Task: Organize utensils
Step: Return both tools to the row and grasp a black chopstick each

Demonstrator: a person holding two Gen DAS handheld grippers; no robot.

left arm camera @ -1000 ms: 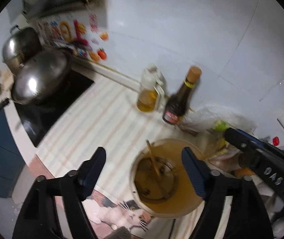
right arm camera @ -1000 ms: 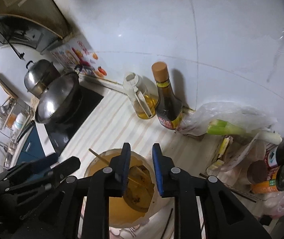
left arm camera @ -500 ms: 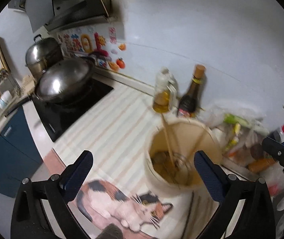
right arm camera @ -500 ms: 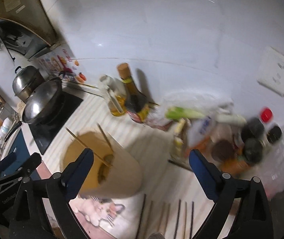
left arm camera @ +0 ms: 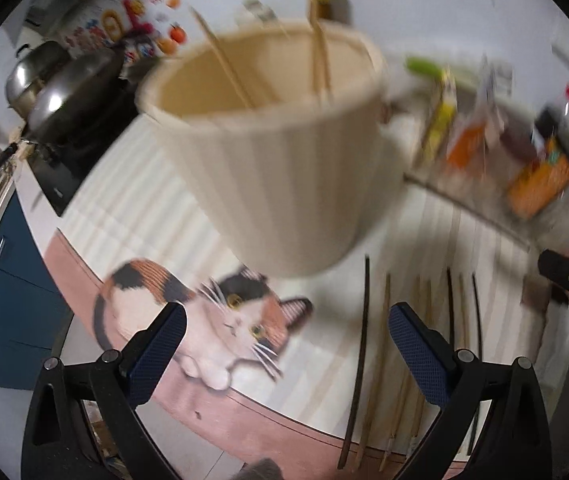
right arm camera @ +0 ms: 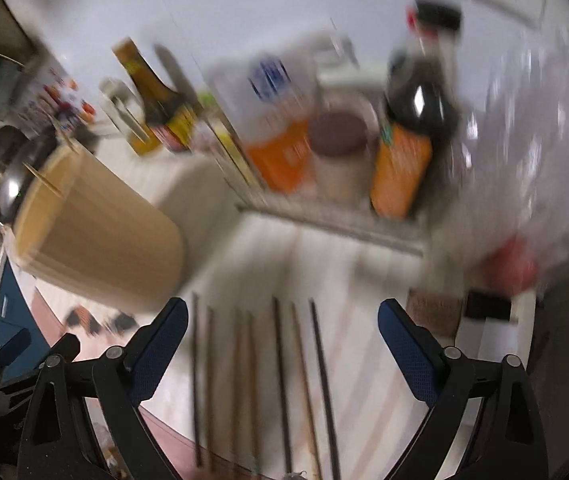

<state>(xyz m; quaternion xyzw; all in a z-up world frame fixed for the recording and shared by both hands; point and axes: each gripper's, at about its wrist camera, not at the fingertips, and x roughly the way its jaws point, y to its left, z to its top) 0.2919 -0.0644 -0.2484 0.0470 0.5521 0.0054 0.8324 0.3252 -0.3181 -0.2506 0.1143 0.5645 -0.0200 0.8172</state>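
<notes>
A cream ribbed utensil holder point(left arm camera: 284, 152) stands on the striped mat with a few wooden chopsticks point(left arm camera: 320, 56) leaning inside it; it also shows at the left of the right wrist view point(right arm camera: 100, 236). Several loose chopsticks point(left arm camera: 380, 360) lie side by side on the mat near the front edge, dark and light ones point(right arm camera: 284, 380). My left gripper point(left arm camera: 286, 344) is open and empty, low over the mat in front of the holder. My right gripper point(right arm camera: 282, 340) is open and empty, just above the loose chopsticks. Both views are blurred.
A cat picture point(left arm camera: 204, 312) is printed on the mat. Sauce bottles point(right arm camera: 412, 128), packets and a jar point(right arm camera: 336, 148) crowd the back wall at right. A wok point(left arm camera: 72, 96) and pot point(left arm camera: 28, 76) sit on the stove at far left. The counter edge point(left arm camera: 244, 424) runs close below.
Both grippers have dropped from above the holder down toward the mat. The right gripper opened wide and swung right over the loose chopsticks. The left one came low before the holder.
</notes>
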